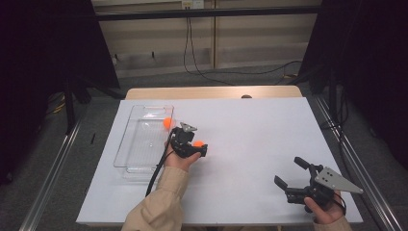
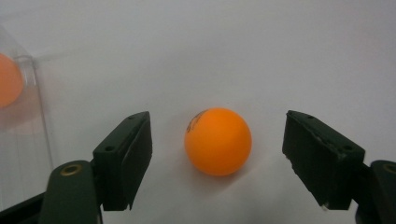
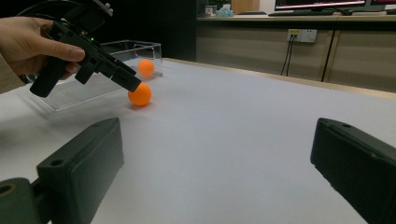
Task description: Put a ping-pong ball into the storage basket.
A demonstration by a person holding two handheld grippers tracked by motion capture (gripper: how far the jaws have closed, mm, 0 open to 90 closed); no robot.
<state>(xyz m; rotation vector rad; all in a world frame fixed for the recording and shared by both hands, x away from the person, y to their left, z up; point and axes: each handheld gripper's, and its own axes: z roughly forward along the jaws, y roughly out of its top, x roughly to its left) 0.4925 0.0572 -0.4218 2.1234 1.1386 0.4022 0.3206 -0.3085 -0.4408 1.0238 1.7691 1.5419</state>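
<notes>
An orange ball [image 1: 197, 143] [image 2: 218, 141] [image 3: 140, 94] rests on the white table sheet [image 1: 250, 134]. My left gripper [image 1: 199, 148] [image 2: 217, 140] [image 3: 132, 83] points down at it, one jaw on each side. A gap shows between each pad and the ball, so the gripper is open. A second orange ball [image 1: 167, 123] [image 2: 7, 79] [image 3: 146, 68] lies inside the clear plastic tray [image 1: 137, 161] at the left. My right gripper [image 1: 288, 172] [image 3: 217, 158] sits low near the table's front right, open with nothing between its jaws.
The tray's clear wall [image 2: 32, 93] stands just left of the left gripper. A wooden table edge [image 1: 211, 91] runs along the back. Dark frames and cables [image 1: 192, 53] lie on the floor beyond.
</notes>
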